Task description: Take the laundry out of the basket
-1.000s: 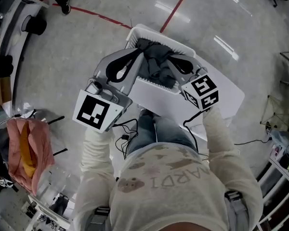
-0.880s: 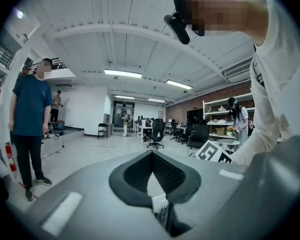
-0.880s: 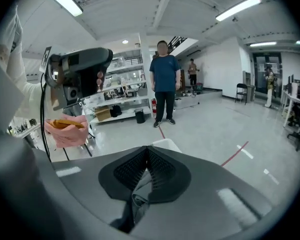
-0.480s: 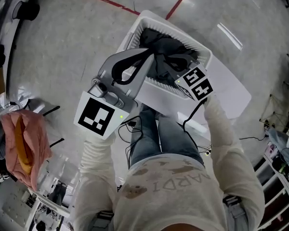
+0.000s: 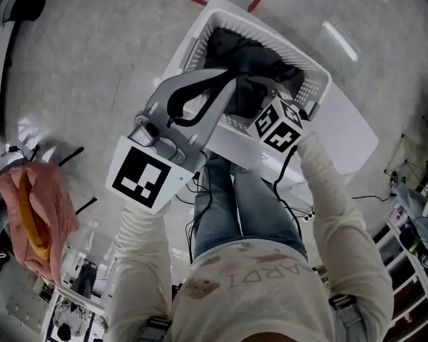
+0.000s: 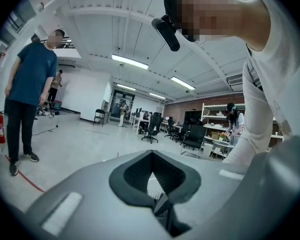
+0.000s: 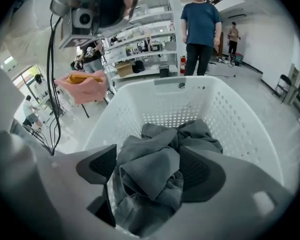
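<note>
Grey laundry (image 7: pixel 190 134) lies bunched in the white basket (image 7: pixel 230 114), running toward twelve o'clock. The right gripper (image 7: pixel 150 159) straddles it, its jaws just opened and standing apart. At its nine o'clock, the left gripper (image 5: pixel 232 82) has its jaws together, empty.

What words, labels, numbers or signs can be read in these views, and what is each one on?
"NARDI": print on the person's shirt, seen upside down and creased, so the last letter is uncertain.
Left cube marker and right cube marker: black-and-white square patterns, no letters or numbers.
Shelf goods in the right gripper view: too small to read.
Nothing else is legible.
</note>
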Action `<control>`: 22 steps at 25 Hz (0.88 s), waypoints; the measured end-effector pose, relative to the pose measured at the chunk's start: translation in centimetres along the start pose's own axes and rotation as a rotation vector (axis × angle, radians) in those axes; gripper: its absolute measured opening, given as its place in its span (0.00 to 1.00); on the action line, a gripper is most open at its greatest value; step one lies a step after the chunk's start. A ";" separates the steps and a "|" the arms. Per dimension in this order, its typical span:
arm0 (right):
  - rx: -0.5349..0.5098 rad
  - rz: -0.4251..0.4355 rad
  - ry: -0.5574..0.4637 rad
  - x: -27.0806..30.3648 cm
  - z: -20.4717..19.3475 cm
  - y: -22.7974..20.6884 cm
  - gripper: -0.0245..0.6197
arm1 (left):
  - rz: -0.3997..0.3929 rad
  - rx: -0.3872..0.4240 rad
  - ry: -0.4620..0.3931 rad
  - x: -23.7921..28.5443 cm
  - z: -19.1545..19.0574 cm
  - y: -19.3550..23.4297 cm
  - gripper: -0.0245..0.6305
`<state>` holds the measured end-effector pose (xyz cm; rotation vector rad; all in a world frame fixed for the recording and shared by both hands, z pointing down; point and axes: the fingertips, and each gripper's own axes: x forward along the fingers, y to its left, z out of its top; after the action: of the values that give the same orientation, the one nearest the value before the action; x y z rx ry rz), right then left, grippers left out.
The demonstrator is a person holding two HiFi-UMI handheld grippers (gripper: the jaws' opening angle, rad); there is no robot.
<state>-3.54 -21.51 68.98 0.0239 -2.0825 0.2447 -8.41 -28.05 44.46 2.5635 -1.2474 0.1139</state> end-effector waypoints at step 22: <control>-0.137 -0.005 0.333 11.5 -8.1 -5.0 0.94 | -0.017 -0.038 0.026 0.7 -4.2 3.5 0.04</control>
<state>-1.80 -23.96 83.55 -0.0888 -1.7631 0.0948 -10.51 -29.44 49.38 2.5317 -1.2061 0.1183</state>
